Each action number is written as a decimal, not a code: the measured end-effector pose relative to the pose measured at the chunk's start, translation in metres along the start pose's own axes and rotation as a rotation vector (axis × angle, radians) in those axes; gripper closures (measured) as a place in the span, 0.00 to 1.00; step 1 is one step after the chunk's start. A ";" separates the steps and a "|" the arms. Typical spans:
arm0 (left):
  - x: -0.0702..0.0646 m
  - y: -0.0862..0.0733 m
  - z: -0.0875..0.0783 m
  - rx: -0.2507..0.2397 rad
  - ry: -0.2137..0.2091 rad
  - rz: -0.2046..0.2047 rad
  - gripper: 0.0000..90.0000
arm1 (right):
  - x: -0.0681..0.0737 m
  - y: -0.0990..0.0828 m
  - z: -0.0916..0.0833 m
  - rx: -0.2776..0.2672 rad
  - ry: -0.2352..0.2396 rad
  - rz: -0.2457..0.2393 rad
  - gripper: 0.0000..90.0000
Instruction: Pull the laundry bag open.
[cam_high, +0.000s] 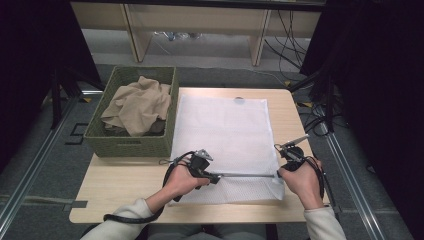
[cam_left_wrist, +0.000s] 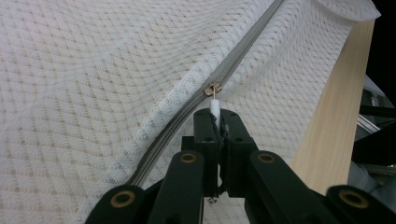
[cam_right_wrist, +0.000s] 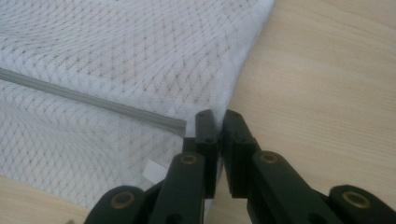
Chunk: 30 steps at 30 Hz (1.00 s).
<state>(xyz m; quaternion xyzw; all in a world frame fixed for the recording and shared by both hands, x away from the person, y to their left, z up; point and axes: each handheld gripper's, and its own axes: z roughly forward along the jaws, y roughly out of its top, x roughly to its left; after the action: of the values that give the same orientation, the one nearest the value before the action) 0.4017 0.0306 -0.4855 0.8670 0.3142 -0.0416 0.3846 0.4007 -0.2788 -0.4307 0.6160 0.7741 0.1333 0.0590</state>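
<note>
A pale wooden table (cam_high: 125, 192) stands on grey floor. On it lies a white mesh bag (cam_high: 222, 135), flat, rectangular, diamond-woven, with a grey zipper (cam_high: 245, 175) along its near edge. No writing is legible. The left gripper (cam_left_wrist: 217, 114) is clamped on the zipper's white pull tab (cam_left_wrist: 215, 108). The right gripper (cam_right_wrist: 217, 122) pinches the bag's corner at the zipper's end. Left of the bag stands a green woven basket (cam_high: 127, 142) holding beige cloth (cam_high: 137, 105).

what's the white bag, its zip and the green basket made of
White zippered mesh bag: looks like synthetic netting, matte, with an open diamond weave. Its grey zip: fabric tape with a small shiny metal-looking slider. Green rectangular basket: seemingly woven fibre or plastic, with a ribbed texture.
</note>
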 end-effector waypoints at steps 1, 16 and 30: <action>0.000 -0.001 0.001 -0.006 -0.004 0.001 0.96 | 0.002 0.000 0.000 0.008 -0.011 0.015 0.96; 0.003 -0.004 -0.005 0.011 0.006 -0.003 0.96 | -0.001 -0.001 0.000 0.009 -0.014 0.037 0.96; 0.008 -0.008 -0.010 0.004 0.024 -0.030 0.96 | -0.005 0.000 0.002 0.001 -0.008 0.009 0.96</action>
<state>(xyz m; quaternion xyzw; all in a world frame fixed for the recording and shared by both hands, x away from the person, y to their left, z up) 0.4015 0.0460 -0.4862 0.8633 0.3315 -0.0376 0.3787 0.4018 -0.2832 -0.4328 0.6201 0.7711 0.1308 0.0611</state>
